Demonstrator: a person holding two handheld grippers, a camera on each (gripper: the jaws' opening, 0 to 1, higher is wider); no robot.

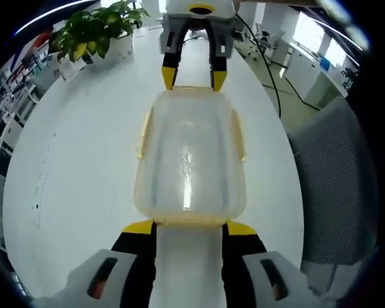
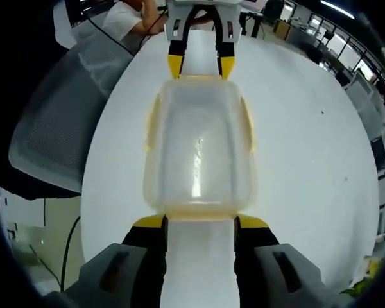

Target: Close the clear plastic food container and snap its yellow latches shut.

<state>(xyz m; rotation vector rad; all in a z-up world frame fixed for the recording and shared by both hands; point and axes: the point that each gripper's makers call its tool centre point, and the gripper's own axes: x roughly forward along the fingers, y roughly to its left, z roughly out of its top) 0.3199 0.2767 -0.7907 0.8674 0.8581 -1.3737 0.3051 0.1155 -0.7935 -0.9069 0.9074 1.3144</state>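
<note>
Squarely between both tools, the clear plastic food container sits on the white table. Left tool and right tool stand wide at opposite ends; uneven pressing on the yellow latches could skid it.

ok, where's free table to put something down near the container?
Bare white table along both long sides of the container; in the left gripper view, one runs toward the plant, the other to the mesh chair. Both short ends are crowded: left gripper, right gripper.
</note>
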